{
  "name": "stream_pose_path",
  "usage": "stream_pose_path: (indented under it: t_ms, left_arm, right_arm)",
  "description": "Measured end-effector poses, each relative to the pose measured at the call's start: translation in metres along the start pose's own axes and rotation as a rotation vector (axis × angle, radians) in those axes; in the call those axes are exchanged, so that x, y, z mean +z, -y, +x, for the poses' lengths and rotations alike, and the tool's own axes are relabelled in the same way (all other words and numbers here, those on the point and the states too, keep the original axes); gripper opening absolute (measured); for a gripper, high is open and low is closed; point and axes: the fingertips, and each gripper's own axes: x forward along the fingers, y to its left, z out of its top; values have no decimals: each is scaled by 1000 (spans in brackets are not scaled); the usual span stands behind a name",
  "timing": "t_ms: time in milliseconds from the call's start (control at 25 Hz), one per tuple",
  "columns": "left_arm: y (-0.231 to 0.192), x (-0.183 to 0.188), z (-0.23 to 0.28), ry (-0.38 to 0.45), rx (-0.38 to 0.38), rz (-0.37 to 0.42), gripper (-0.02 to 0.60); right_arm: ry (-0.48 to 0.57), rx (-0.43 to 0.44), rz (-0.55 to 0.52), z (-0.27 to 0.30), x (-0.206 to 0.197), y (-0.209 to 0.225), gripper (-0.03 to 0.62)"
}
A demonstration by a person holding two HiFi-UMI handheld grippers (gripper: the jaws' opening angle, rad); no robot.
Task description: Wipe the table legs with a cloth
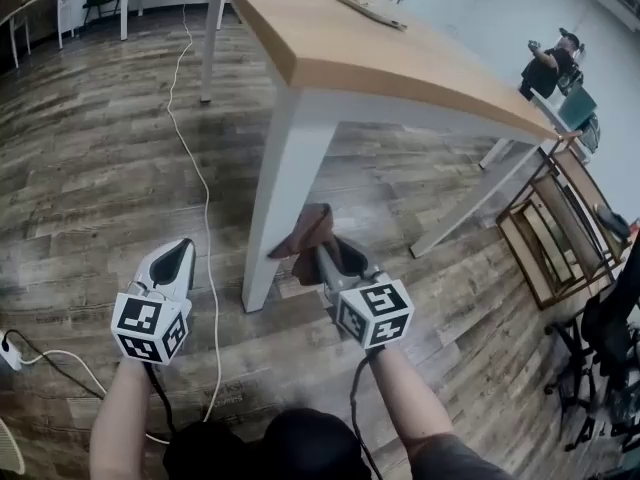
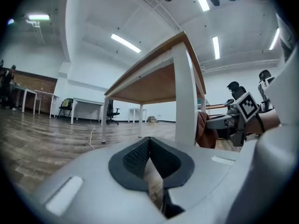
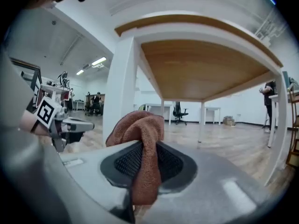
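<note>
The rust-brown terry cloth (image 1: pixel 305 233) is bunched into a soft, rounded wad. A fold of it is pulled down between the jaws of my right hand-held gripper (image 1: pixel 335 260), which are clamped on it. The rest swells up above the jaw tips, and a narrow tail hangs below them. The cloth is off the floor, just beside the lower part of the white square desk leg (image 1: pixel 285 188), on the leg's right side. It looks pressed against the leg, though I can't be sure from these angles that it touches.

The right forearm reaches forward and slightly left from the bottom of the head view, aiming that hand-held gripper at the leg under the corner of the wood-topped desk (image 1: pixel 380 58). My left hand-held gripper (image 1: pixel 178 258) has its jaw tips closed together with nothing between them. That arm stretches straight ahead, low over the grey-brown plank floor (image 1: pixel 90 168), left of the leg and near the thin white cable (image 1: pixel 205 208).
</note>
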Motion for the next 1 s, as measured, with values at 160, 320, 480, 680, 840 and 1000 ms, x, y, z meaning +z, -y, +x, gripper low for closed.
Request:
stream_pose_path:
  t_ms: [160,320,480,680,840,1000]
  left_arm:
    - [21,64,8,63,-37,36,20]
    - [42,118,12,131,-66,68,20]
    - [54,146,12,168,-71,98,20]
    - [58,137,14,146,-70,99,19]
    - [51,112,13,128,-40,79,20]
    - [44,76,13,80,-25,64,20]
  right_arm:
    - [150,-14,2,-9,95,11,69]
    - [264,14,-36,-17,163,4,69]
    - [306,35,-76,-20,195,-3,69]
    - [268,51,-108,-18,180,-8,69]
    - [218,60,-93,-11,150,-11,69]
    - [148,69,-88,-1,109,-12,69]
